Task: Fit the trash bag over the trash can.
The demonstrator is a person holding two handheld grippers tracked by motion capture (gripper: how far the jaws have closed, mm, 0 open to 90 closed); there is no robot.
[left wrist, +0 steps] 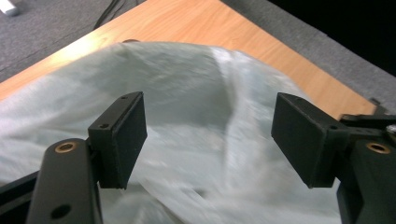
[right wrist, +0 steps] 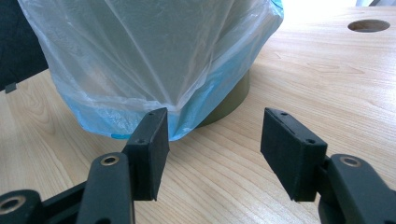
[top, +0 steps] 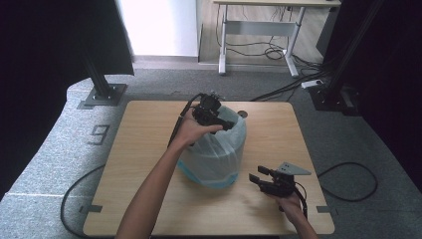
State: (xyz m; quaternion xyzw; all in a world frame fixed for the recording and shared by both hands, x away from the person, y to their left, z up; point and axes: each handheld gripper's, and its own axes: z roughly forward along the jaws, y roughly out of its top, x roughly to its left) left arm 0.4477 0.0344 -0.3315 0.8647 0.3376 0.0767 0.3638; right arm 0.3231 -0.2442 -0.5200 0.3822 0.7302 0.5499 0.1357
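Bag being fitted over bin at desk (top: 149,199) centre
Both tongs, left (top: 219,122) and right (top: 260,180), are held apart, empty; the thin bag (top: 219,149) could be torn or the bin (right wrist: 233,100) tipped if snagged

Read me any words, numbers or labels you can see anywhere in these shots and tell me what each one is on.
"9": a large grey numeral marked on the grey carpet left of the table, in the high view.
Nothing else can be read: the plastic bag, the bin under it and both grippers carry no visible lettering.
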